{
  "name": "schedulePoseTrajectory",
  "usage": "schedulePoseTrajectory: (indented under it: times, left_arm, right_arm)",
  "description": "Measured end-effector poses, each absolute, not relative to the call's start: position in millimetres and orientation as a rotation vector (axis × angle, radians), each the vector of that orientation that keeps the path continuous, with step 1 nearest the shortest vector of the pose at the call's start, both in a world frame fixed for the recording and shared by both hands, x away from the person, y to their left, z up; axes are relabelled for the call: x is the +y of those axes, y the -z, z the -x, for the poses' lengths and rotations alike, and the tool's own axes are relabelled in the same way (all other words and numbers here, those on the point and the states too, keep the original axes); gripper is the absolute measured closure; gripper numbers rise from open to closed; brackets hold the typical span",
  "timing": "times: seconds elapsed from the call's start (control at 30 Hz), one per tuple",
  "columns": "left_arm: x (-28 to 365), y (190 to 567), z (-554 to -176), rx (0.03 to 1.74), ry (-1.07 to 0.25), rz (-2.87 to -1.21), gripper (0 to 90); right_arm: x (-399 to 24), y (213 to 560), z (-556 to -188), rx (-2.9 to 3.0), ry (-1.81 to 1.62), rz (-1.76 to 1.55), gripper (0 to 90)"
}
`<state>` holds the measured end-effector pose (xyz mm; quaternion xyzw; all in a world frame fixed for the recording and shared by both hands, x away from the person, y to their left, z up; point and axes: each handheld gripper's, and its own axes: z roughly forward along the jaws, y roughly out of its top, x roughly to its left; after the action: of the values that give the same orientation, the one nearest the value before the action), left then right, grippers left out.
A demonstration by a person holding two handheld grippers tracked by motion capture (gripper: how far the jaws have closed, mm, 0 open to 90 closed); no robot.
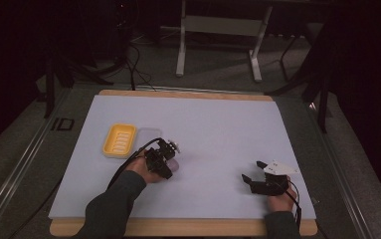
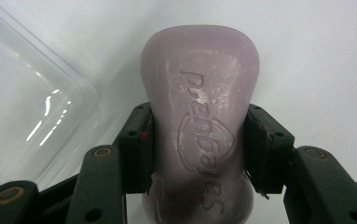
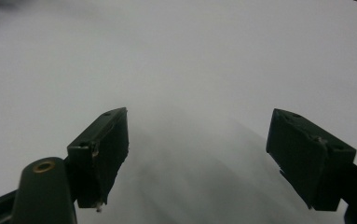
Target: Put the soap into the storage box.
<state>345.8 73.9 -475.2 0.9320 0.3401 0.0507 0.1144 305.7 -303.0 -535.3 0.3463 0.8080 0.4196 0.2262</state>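
A pale lilac bar of soap (image 2: 199, 107) with stamped lettering sits between the jaws of my left gripper (image 2: 197, 149), whose pads press on both its narrow sides. From above, that left gripper (image 1: 165, 158) is left of the table's middle with the soap (image 1: 173, 165) under it. A yellow ribbed soap dish (image 1: 120, 139) lies just to its left, and a clear plastic lid (image 1: 149, 133) lies beside the dish. The clear lid (image 2: 24, 107) also shows to the left of the soap. My right gripper (image 1: 252, 171) rests open near the front right, and its jaws (image 3: 199, 154) have only white table between them.
A white sheet (image 1: 213, 124) covers the wooden table (image 1: 188, 93). Beyond the far edge stand a metal table frame (image 1: 218, 30) and cables on a dark floor.
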Motion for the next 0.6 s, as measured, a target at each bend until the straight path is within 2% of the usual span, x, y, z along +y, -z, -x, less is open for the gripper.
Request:
schedulePoseTrajectory:
  times: [0.6]
  left_arm:
    - [97, 465, -350, 1.067, -0.174, -2.672, 50.1]
  right_arm:
    - [-303, 535, -306, 2.227, -1.155, -0.953, 20.7]
